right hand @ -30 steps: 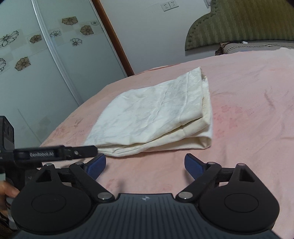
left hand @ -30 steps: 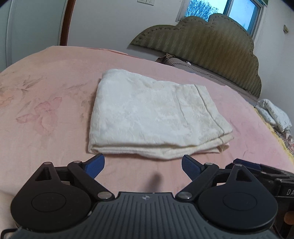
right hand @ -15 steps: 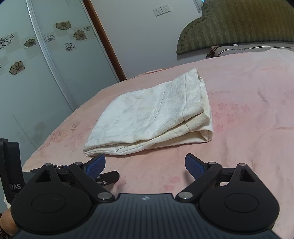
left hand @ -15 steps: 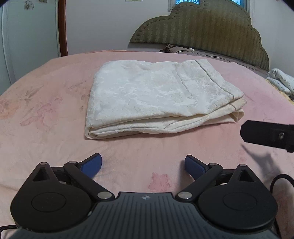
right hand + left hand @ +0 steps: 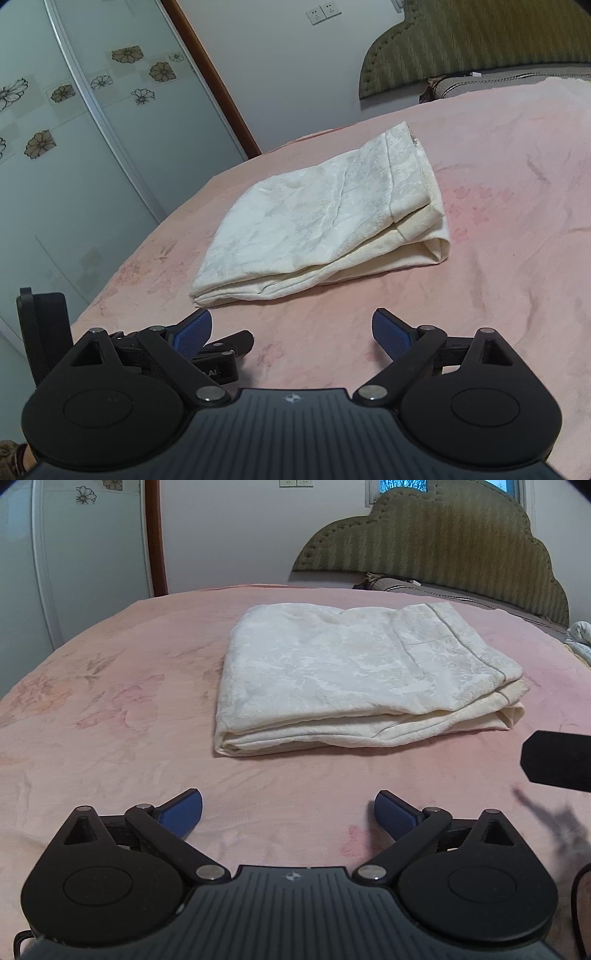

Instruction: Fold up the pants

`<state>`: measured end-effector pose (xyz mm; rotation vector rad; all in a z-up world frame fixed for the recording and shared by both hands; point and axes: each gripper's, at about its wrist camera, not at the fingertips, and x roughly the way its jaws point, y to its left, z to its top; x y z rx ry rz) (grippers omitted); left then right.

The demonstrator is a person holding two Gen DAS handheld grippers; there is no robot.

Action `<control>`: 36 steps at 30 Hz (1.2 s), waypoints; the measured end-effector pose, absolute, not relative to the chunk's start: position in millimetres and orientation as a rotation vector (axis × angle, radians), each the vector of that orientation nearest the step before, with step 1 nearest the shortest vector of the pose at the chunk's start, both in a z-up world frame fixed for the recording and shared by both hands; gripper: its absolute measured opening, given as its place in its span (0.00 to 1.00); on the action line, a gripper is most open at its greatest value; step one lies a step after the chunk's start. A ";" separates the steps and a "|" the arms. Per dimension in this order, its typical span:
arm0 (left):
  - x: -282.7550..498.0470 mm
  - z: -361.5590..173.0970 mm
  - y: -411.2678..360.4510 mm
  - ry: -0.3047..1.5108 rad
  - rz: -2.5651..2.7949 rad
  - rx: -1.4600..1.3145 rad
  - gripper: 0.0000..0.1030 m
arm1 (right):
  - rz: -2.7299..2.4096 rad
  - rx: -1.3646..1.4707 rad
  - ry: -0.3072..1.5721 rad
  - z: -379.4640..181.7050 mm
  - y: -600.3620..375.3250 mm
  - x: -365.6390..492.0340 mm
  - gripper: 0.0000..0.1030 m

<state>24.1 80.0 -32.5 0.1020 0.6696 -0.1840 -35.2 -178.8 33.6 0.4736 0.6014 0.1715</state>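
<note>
Ahead, folded pants (image 5: 354, 675) lie on pink bedspread (image 5: 110, 716) near headboard (image 5: 443, 539).

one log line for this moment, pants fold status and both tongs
pants: folded, flat on pink bedspread | left tongs: open, empty, short of pants | right tongs: open, empty, short of pants

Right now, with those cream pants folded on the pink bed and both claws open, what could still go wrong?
The pants lie folded, with loose layered edges at one end; a nudge from the open left gripper or right gripper could probably spread them. The pink bedspread is soft and wrinkled, so dragging across it might shift the stack. The two grippers sit close together and could bump.
</note>
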 end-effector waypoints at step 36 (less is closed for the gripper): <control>26.0 -36.8 85.9 0.669 -0.187 0.087 1.00 | 0.650 0.959 0.330 112.5 -175.1 -64.9 1.00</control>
